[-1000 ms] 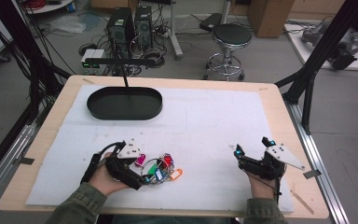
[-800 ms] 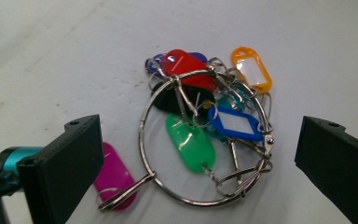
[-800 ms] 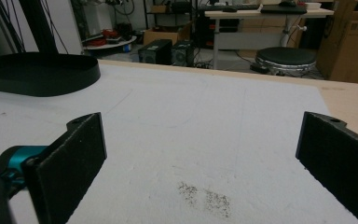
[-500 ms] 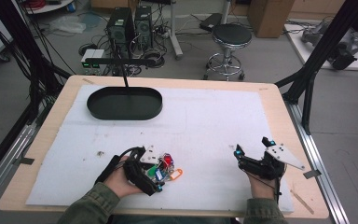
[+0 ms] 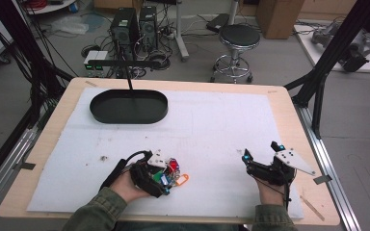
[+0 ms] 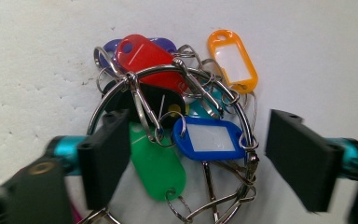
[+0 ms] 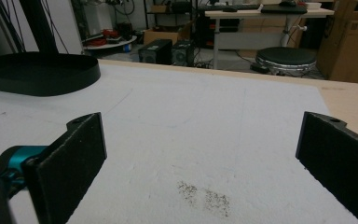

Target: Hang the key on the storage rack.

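Observation:
A bunch of coloured key tags on metal rings (image 5: 174,172) lies on the white mat near the front edge. In the left gripper view I see its red tag (image 6: 142,56), orange tag (image 6: 232,60), blue tag (image 6: 209,139) and green tag (image 6: 156,168) on a large wire ring. My left gripper (image 6: 198,140) hangs over the bunch (image 5: 166,177). Its jaws have just been closing with the bunch between them. The left pad overlaps the ring, while the right pad stands clear of it. My right gripper (image 5: 260,150) rests open at the front right, with bare mat between its jaws (image 7: 205,140).
A black oval tray (image 5: 128,107) sits at the back left of the mat, also in the right gripper view (image 7: 37,72). The white mat (image 5: 197,130) covers most of the wooden table. Dark specks (image 7: 205,193) lie before the right gripper. A stool (image 5: 240,36) stands beyond the table.
My left hand has moved right, from beside the key bunch to over it, and its jaws have narrowed around the bunch. The right hand has stayed still.

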A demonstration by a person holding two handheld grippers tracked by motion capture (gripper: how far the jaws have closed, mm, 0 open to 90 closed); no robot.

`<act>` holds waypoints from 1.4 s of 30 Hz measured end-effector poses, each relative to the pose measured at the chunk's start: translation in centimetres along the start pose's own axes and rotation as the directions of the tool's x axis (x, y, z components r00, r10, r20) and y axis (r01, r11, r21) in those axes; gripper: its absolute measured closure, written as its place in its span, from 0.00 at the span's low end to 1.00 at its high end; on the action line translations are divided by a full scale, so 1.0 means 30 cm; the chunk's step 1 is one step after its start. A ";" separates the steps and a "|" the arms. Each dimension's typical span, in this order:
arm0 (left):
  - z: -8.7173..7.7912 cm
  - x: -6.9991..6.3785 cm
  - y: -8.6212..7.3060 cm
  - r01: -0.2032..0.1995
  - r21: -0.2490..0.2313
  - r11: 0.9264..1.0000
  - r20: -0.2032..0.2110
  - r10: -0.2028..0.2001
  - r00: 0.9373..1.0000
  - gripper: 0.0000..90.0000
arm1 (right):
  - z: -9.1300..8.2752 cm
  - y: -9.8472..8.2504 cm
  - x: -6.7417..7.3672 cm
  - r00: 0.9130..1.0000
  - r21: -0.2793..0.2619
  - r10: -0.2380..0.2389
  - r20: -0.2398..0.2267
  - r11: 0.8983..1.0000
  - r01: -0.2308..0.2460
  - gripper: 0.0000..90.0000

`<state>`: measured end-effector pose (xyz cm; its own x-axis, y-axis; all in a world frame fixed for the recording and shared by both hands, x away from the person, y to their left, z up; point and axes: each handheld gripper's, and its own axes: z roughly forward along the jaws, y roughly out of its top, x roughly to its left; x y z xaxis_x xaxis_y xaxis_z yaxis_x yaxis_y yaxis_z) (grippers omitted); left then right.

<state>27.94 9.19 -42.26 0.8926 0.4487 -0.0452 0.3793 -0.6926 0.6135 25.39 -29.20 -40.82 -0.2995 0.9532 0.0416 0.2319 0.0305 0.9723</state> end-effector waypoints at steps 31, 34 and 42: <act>-0.028 0.032 -0.012 0.076 -0.081 0.994 0.171 -0.062 0.983 0.82 | -0.002 0.000 0.001 1.000 0.005 -0.004 0.007 1.000 0.004 0.01; -0.034 0.033 -0.011 0.085 -0.094 0.992 0.193 -0.066 0.979 0.93 | -0.002 0.000 0.002 1.000 0.003 -0.005 0.007 1.000 0.005 0.01; -0.036 0.022 -0.009 0.049 -0.088 0.995 0.131 -0.037 0.991 0.94 | -0.002 0.000 0.002 1.000 0.000 -0.010 0.010 1.000 0.010 0.01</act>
<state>28.16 10.29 -41.60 0.9023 0.3959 -0.1708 0.3992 -0.6174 0.6778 25.32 -29.16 -40.80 -0.2926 0.9558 0.0290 0.2292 0.0406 0.9725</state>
